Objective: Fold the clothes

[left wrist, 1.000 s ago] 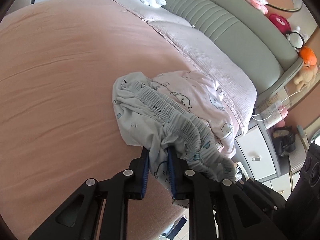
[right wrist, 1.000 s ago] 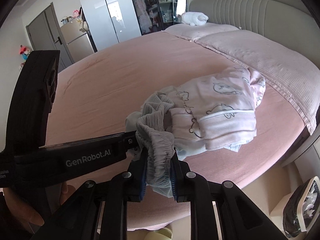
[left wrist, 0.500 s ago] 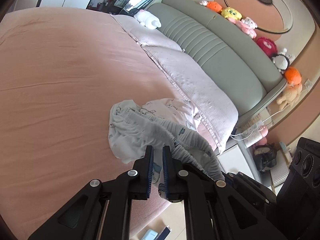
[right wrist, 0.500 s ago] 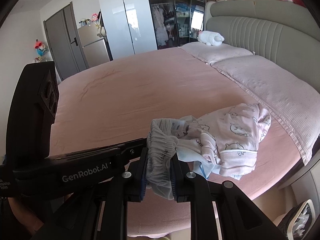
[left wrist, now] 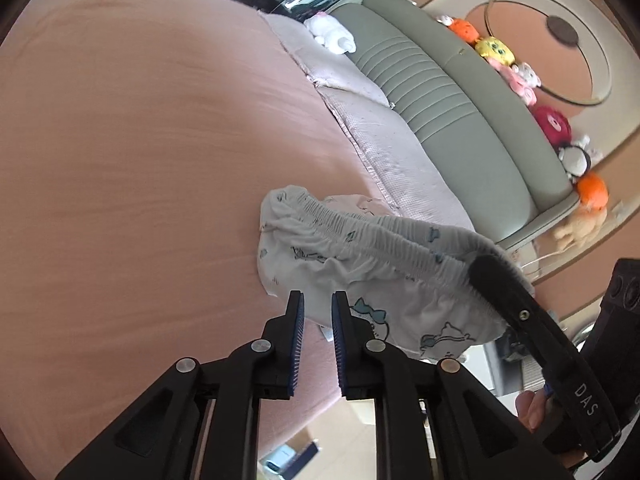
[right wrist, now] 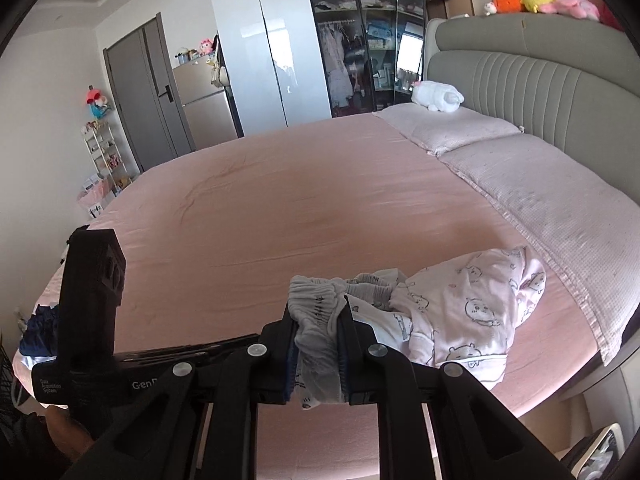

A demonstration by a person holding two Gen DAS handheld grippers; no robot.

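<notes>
In the left wrist view, the bed (left wrist: 140,160) is filling the left side under a pink sheet. At the bottom centre, the left gripper (left wrist: 318,322) is opening its jaws; a narrow gap is showing between the blue pads (left wrist: 298,344), nothing is being pinched, and pink sheet is showing through the lower part of the gap. Just beyond the tips, the shorts (left wrist: 360,264), pale with small blue prints, are hanging lifted off the sheet, their gathered waistband (left wrist: 384,236) stretching rightward. At the right, the right gripper (left wrist: 492,270) is seen from the side, gripping that waistband, with a fingertip of the person's hand (left wrist: 528,410) showing on its handle. Behind, the headboard (left wrist: 460,120) is running up the frame with plush toys along its top.

In the right wrist view, the left gripper's black body (right wrist: 92,308) is standing at the left. In the centre, the right gripper (right wrist: 318,318) is closing its jaws, pinching the bunched waistband (right wrist: 316,304) between its pads. To the right, a pink pyjama top (right wrist: 472,304) is lying crumpled on the bed (right wrist: 280,200), touching the shorts (right wrist: 320,368).
</notes>
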